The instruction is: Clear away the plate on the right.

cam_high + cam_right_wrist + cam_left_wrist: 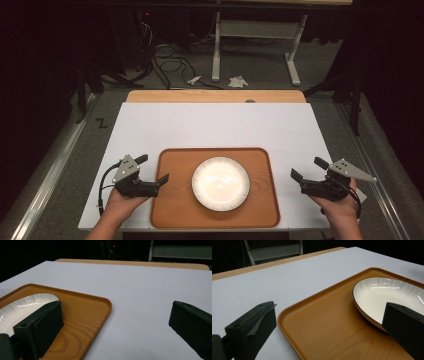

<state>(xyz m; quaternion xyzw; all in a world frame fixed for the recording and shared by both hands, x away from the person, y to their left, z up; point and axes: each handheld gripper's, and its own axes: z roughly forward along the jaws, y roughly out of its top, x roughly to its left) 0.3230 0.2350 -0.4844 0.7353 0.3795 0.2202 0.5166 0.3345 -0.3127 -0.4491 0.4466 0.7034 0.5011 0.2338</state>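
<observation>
A wooden tray lies near the front of the white table top, with a white ribbed plate in its middle. My left gripper is held at the tray's left edge, jaws wide apart with nothing between them. The left gripper view looks across the tray toward the plate; my left gripper straddles the tray's corner. To the right of the tray my right gripper rests over the white surface, also open and holding nothing. Its view shows my right gripper, the tray's corner and the plate's rim.
The white board covers a wooden table whose far edge shows beyond it. On the floor behind are cables, a white table leg frame and scraps of paper. Bare white surface lies beyond the tray.
</observation>
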